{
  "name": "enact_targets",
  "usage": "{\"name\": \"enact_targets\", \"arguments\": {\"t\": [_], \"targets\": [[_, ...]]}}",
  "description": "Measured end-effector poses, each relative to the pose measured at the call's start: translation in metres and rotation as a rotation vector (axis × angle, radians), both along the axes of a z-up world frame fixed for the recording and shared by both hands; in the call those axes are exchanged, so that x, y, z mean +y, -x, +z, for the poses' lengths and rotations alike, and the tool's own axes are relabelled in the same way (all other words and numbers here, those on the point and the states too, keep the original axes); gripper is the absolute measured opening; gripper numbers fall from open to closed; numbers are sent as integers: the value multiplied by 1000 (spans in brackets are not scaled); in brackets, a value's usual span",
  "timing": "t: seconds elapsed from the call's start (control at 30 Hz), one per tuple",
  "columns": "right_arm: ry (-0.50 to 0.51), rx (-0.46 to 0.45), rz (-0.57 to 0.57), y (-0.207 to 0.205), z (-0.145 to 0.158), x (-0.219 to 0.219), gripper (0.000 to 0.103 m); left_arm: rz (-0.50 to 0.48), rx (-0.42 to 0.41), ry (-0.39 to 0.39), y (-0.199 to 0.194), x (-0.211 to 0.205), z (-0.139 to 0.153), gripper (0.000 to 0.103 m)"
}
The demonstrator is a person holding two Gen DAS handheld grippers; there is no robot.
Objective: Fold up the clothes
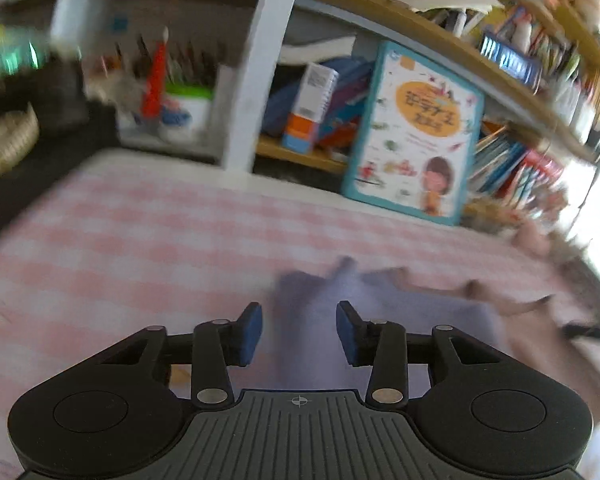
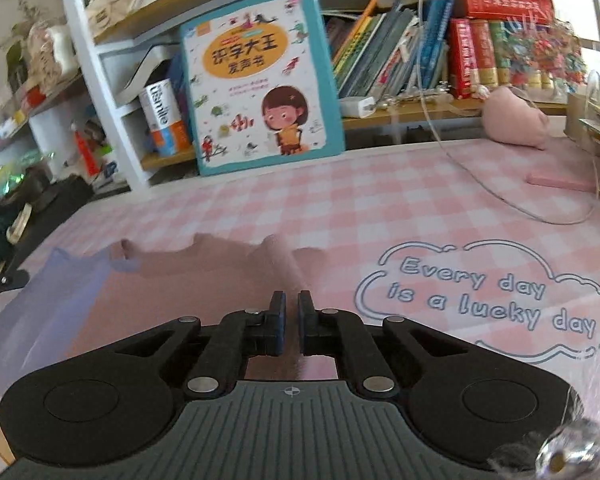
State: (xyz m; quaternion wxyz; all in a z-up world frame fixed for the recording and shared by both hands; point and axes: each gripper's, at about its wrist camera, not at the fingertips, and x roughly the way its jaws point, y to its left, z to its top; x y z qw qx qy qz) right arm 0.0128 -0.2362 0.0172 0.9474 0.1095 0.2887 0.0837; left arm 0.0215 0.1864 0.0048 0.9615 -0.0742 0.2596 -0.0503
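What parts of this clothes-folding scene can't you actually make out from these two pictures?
- Left wrist view: motion blur smears the lavender cloth in front of the open left gripper; its folds and edges are unreadable.
- Right wrist view: the right gripper is nearly closed, with a ridge of dusty pink cloth running to it; whether it pinches fabric is unclear.
- Both views: the gripper bodies hide the near part of the cloths.

Motion blur smears the garment (image 1: 320,320) and shelf clutter (image 1: 160,80).
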Motion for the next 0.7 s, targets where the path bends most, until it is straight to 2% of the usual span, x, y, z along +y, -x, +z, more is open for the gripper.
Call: {"name": "enact_targets", "arguments": {"t": [0.1,0.2,0.43,0.5,0.53,0.6,0.7], "targets": [[17,-14,-3,-5,5,2,12,-71,-65,-58,4,-8,11,49],[28,-27,2,-10,8,6,20,-139,-74,-79,-2,-18,15,49],[79,6,13,-21,2,17,21,-152,20,-204,-28,-40,-2,48],[90,23,15,-25,-1,18,13,-160,61,-215,-34,-41,-9,29],[87,18,17,-24,-1,18,7,-160,70,-214,-34,-41,-11,4],[71,-16,18,-20,3,16,5,-158,63,-198,-31,-37,-11,4],[3,-100,17,-10,16,8,5,-122,-25,-94,-16,-21,3,4]]}}
